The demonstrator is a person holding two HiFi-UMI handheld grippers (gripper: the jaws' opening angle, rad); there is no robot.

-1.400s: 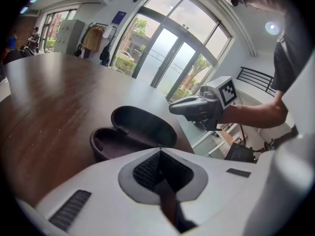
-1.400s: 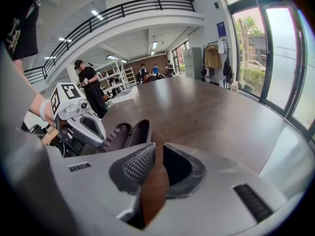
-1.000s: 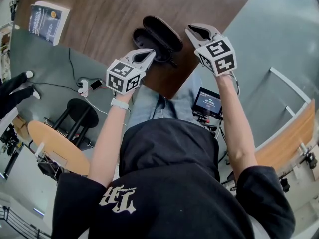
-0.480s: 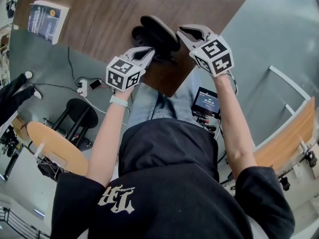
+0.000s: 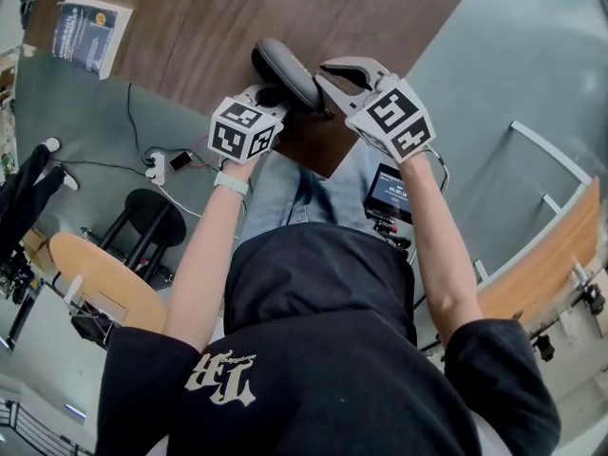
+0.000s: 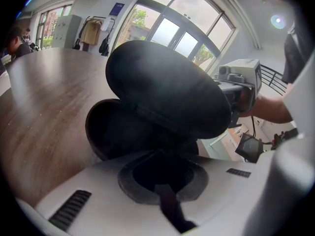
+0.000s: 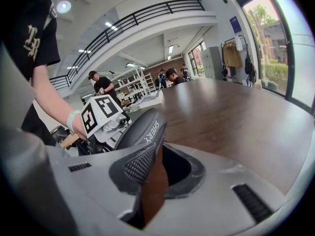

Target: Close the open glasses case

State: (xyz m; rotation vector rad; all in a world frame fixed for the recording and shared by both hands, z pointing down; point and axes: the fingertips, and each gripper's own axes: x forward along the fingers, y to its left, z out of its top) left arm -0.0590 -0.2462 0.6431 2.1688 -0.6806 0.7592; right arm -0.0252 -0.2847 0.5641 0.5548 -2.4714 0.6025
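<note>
One glasses case (image 5: pixel 290 72) sits on wooden table (image 5: pixel 285 8).

Glasses case (image 5: pixel 285 72) on table (image 5: pixel 237 12) at near edge (left gripper (image 5: pixel 269 94) and right gripper (image 5: pixel 325 70) flank it); book (image 5: pixel 90 34) far left.

A dark brown wooden tabletop (image 5: pixel 237 27) fills the upper frame above grey floor (image 5: pixel 513 65). A round pale wooden table (image 5: pixel 104 278) and black round stool (image 5: pixel 157 212) sit lower left. Tall bright windows (image 6: pixel 167 31) line the far wall.

Dark glasses case (image 5: pixel 288 72) at table (image 5: pixel 285 8) edge
</note>
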